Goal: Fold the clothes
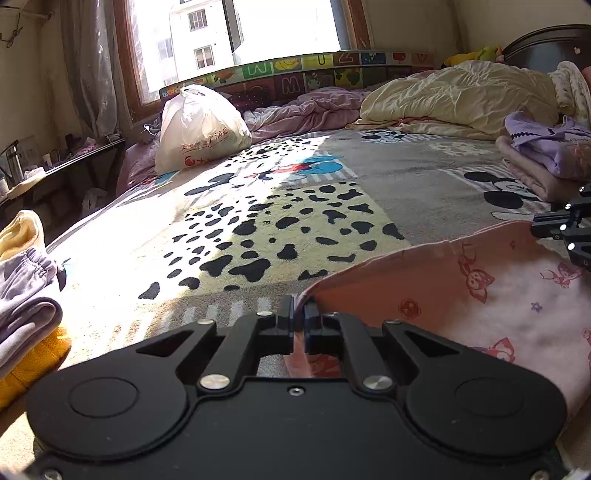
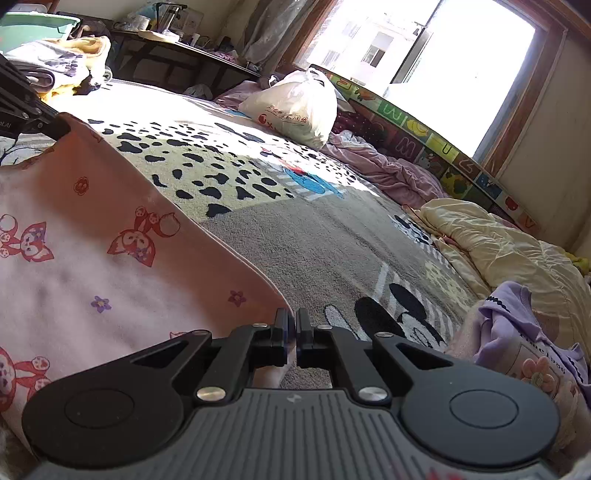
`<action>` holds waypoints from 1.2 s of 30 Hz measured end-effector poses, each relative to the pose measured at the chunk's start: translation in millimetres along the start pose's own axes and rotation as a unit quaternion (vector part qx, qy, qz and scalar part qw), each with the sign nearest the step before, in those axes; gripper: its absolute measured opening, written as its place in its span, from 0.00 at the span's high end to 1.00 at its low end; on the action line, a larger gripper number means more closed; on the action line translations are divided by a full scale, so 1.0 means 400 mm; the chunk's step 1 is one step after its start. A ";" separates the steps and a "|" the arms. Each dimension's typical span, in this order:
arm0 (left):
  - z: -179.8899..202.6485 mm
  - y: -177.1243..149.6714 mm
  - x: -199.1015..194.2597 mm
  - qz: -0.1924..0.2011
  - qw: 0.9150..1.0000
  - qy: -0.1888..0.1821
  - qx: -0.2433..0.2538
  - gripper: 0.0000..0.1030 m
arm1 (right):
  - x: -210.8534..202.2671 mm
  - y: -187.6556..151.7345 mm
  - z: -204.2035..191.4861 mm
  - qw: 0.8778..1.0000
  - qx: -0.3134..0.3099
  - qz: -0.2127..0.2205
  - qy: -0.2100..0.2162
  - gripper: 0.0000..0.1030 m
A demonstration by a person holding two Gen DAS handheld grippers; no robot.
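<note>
The left tongs are pinched tight on the near edge of a pink garment printed with small red foxes and flowers, the cloth caught between the 2 black fingers. The right tongs are clamped just as narrowly on another edge of the same garment, with a strip of pink fabric showing in the slit between their fingers. The garment spreads between the 2 tongs, low over the bed, which is covered by a plush blanket with black spots and cartoon mice. From the left view, the right tongs appear at the far right border, beside the garment's upper edge; from the right view, the left tongs sit at the upper left, holding the opposite corner. A folded lilac and pink stack rests on the bed to the right, and a pile of lilac and yellow clothes lies to the left. Farther back stand a white plastic bag, a rumpled cream quilt and a sunlit window.
</note>
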State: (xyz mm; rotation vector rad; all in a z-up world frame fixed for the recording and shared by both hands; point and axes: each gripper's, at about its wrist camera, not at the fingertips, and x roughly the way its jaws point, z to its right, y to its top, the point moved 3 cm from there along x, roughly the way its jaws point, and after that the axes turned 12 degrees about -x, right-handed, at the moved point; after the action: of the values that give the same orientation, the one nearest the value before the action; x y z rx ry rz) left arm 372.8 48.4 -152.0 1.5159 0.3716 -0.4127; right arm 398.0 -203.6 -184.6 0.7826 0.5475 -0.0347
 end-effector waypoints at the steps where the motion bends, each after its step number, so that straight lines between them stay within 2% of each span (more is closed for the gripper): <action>1: -0.002 -0.001 0.007 -0.004 1.000 0.003 -0.006 0.96 | 0.006 -0.001 -0.001 1.000 0.002 -0.003 -0.002 0.95; 2: -0.003 -0.004 0.016 -0.012 1.000 0.011 -0.011 0.95 | 0.013 -0.002 -0.002 1.000 0.005 -0.006 -0.004 0.95; 4: -0.005 -0.011 0.025 -0.024 0.999 0.031 -0.008 0.91 | 0.020 -0.007 0.002 1.000 0.013 -0.011 -0.014 0.87; 6: -0.011 -0.014 0.023 -0.025 0.998 0.054 -0.006 0.82 | 0.021 -0.012 0.012 0.999 0.025 -0.012 -0.027 0.64; 8: -0.023 -0.005 0.003 -0.012 0.998 0.066 -0.014 0.76 | 0.013 -0.016 0.028 0.999 0.038 -0.007 -0.038 0.60; 9: -0.028 0.001 -0.010 -0.003 0.998 0.067 -0.020 0.76 | 0.007 -0.018 0.035 0.998 0.045 -0.004 -0.042 0.60; 11: -0.031 0.015 -0.037 0.011 0.998 0.046 -0.036 0.76 | -0.007 -0.016 0.041 0.998 0.046 0.005 -0.047 0.60; 15: -0.016 0.008 -0.032 -0.006 0.999 0.009 -0.037 0.75 | -0.043 0.011 0.019 0.999 0.030 0.038 -0.017 0.60; 17: -0.012 -0.018 0.006 -0.050 0.998 0.009 -0.023 0.75 | -0.055 0.024 -0.011 0.999 0.009 0.048 0.015 0.60; 18: -0.018 -0.028 0.020 -0.065 0.997 0.011 -0.028 0.71 | -0.058 0.028 -0.026 0.998 0.001 0.050 0.034 0.60; 19: -0.031 -0.029 0.021 -0.064 0.997 0.010 -0.051 0.70 | -0.048 0.026 -0.043 0.998 -0.011 0.033 0.055 0.60; 20: -0.044 -0.029 0.021 -0.062 0.995 0.010 -0.075 0.70 | -0.023 0.015 -0.066 0.997 -0.040 -0.009 0.060 0.57; 21: -0.053 -0.023 0.015 -0.050 0.995 0.008 -0.090 0.74 | -0.015 0.004 -0.075 0.998 -0.042 -0.006 0.055 0.55; 23: -0.045 0.009 -0.010 -0.007 0.996 -0.024 -0.081 0.74 | -0.019 0.004 -0.050 0.998 -0.002 -0.006 0.059 0.52; 25: -0.033 0.018 -0.007 -0.004 0.994 -0.062 -0.085 0.74 | -0.043 0.019 -0.043 0.999 -0.001 0.021 0.050 0.54; 26: -0.027 0.011 0.007 -0.017 0.994 -0.071 -0.083 0.74 | -0.051 0.025 -0.040 0.998 0.010 0.030 0.055 0.54; 27: -0.022 -0.001 0.026 -0.039 0.994 -0.074 -0.076 0.74 | -0.056 0.028 -0.039 0.997 0.023 0.039 0.064 0.54; 29: -0.011 -0.032 0.058 -0.088 0.994 -0.043 -0.043 0.71 | -0.060 0.028 -0.053 0.995 0.024 0.056 0.082 0.54; 31: -0.010 -0.024 0.040 -0.076 0.996 -0.018 -0.033 0.72 | -0.044 0.022 -0.075 0.996 0.003 0.038 0.086 0.54; 33: -0.016 -0.017 0.021 -0.062 0.997 -0.014 -0.030 0.72 | -0.048 0.021 -0.069 0.996 0.009 0.044 0.081 0.54; 36: -0.065 -0.007 0.004 -0.047 0.996 -0.010 -0.071 0.73 | -0.059 0.012 -0.029 0.995 0.047 0.053 0.074 0.52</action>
State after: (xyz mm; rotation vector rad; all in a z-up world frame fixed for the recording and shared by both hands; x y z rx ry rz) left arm 373.1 74.2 -155.9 1.3588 0.4492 -0.4647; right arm 373.6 -196.2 -176.9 0.9093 0.6478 0.0980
